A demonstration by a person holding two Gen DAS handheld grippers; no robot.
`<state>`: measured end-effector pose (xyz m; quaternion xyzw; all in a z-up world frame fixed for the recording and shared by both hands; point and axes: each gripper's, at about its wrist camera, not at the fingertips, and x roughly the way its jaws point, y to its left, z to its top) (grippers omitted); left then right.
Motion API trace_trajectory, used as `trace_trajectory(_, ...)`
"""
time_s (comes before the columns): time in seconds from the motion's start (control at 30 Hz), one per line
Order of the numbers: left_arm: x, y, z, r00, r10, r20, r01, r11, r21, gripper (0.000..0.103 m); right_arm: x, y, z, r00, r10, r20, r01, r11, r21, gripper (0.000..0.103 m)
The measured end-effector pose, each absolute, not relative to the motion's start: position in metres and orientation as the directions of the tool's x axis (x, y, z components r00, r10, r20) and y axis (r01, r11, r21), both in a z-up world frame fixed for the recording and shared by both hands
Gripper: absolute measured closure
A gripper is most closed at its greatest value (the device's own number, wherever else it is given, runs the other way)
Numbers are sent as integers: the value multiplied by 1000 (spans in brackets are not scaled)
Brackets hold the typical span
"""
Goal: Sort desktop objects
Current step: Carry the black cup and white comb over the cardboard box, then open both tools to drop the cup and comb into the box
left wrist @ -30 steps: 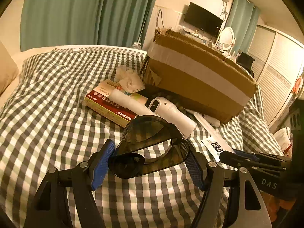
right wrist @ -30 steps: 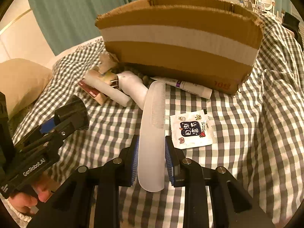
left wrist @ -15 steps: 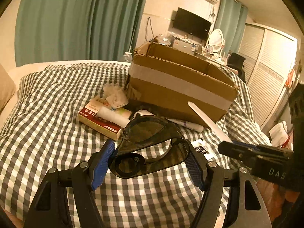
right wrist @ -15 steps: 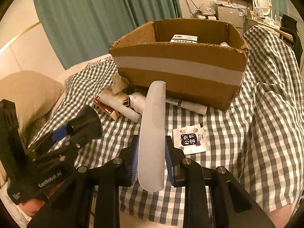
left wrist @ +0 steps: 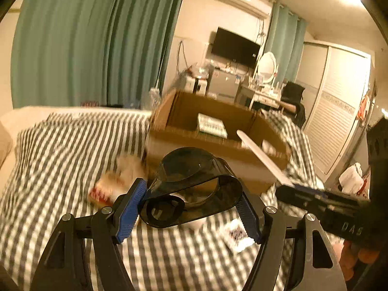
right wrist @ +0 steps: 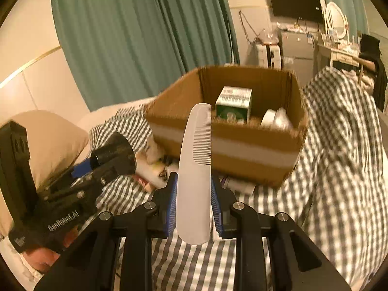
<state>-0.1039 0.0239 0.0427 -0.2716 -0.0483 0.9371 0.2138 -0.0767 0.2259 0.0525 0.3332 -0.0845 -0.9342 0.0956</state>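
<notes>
White lettering reading "GenRobot.AI" runs along the black body of the left gripper [right wrist: 101,167] as it shows at 8 o'clock in the right wrist view, and the letters "DAS" can be read on the black body of the right gripper [left wrist: 288,189] at 4 o'clock in the left wrist view. Print on the small white sachet [left wrist: 236,234] lying on the grey-and-white checked bedspread [left wrist: 60,165] is too blurred to read, as is the green-and-white carton [right wrist: 232,104] standing inside the open brown cardboard box with a pale tape band [right wrist: 242,150].

The left gripper's [left wrist: 191,208] blue-padded jaws stand wide and pinch a dark smoky translucent plastic scoop-shaped holder [left wrist: 194,189] from both sides, held clear above the bedspread at 6 o'clock of the box [left wrist: 218,145].

The right gripper's [right wrist: 194,206] blue pads are drawn close together on the plain end of a long white plastic comb [right wrist: 196,165], which points up toward 12 o'clock with its teeth facing 3 o'clock, its tip in front of the box's near wall. In the left wrist view the comb [left wrist: 262,157] slants toward 10 o'clock over the box's rim.

A red-and-white packet [left wrist: 106,189] lies on the bedspread at 9 o'clock of the holder, blurred.
</notes>
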Motion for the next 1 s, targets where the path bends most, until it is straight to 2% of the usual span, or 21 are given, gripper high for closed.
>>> trace_trajectory(0.23,-148,56,85,-792,441,-422,-406,-897,-175,29,-113,253,69,-798,-192,-571,79,-973,217,78)
trace_trajectory(0.37,-176,74,97,-793,460,-400,-414,-888,-199,29,-137,266,77,-819,-164,-549,43,-973,227,78)
trace_trajectory(0.7,-236,117,80,-778,433,-456,-402,-900,-168,27,-194,281,61,-804,-148,-576,-1,-968,250,77)
trace_trajectory(0.73,-241,119,78,-778,423,-465,-393,-905,-164,24,-195,284,59,-804,-150,-575,-5,-966,258,75)
trace_trajectory(0.77,-246,121,75,-776,411,-478,-383,-910,-160,13,-195,287,58,-806,-148,-573,-11,-964,264,72)
trace_trajectory(0.8,-249,120,72,-777,395,-490,-370,-916,-153,5,-194,289,58,-809,-144,-570,-15,-964,265,64)
trace_trajectory(0.83,-247,119,69,-780,385,-493,-359,-921,-151,4,-192,292,57,-813,-133,-567,-26,-965,263,51)
trace_trajectory(0.87,-248,117,68,-782,379,-494,-351,-924,-154,4,-189,293,57,-815,-124,-565,-34,-965,260,47)
trace_trajectory(1.0,-241,108,65,-783,361,-506,-331,-931,-150,4,-172,297,61,-830,-122,-544,-31,-964,264,47)
